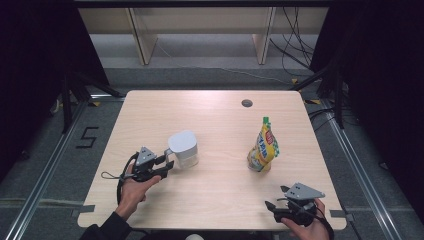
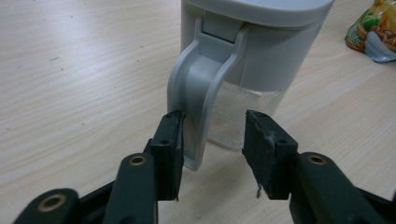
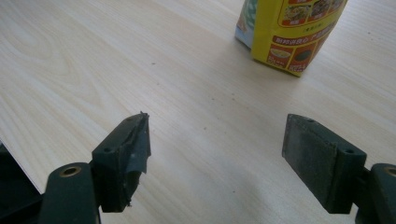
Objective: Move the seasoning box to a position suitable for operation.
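The left gripper (image 2: 212,154) has its fingers (image 2: 168,149) half open around the grey handle (image 2: 198,93) of the jug (image 1: 183,148); one touches it, the other stands clear. The right gripper (image 3: 217,154) hangs wide open and empty over the surface (image 3: 93,60), the yellow pouch (image 3: 292,32) well beyond its fingers.

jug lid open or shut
Shut. The grey lid sits flat on the jug, with no gap at its rim. The left gripper has its jaws around the handle.
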